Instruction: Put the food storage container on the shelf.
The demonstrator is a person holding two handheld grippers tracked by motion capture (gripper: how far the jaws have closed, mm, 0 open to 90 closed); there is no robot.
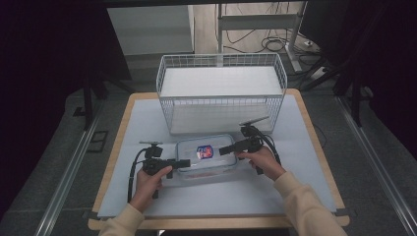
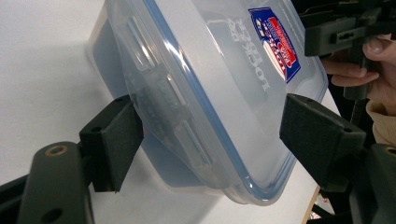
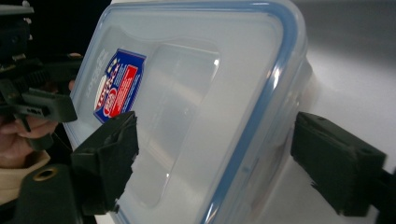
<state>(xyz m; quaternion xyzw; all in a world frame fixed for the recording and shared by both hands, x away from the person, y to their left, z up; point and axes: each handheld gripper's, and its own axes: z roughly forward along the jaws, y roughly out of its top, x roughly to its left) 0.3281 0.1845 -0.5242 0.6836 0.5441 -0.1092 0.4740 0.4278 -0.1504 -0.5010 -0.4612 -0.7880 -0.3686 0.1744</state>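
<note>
Right gripper view: container (image 3: 196, 107) base hidden.

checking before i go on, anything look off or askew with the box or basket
Nothing stands out. The box sits flat on the table with its lid on and no crack showing. The basket behind it stands upright. Left tongs and right tongs are at the box's two ends.

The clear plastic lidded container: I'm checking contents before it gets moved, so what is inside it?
The clear plastic lidded container shows a reddish tint low inside. The frosted lid and its blue-red label hide what it is.
</note>
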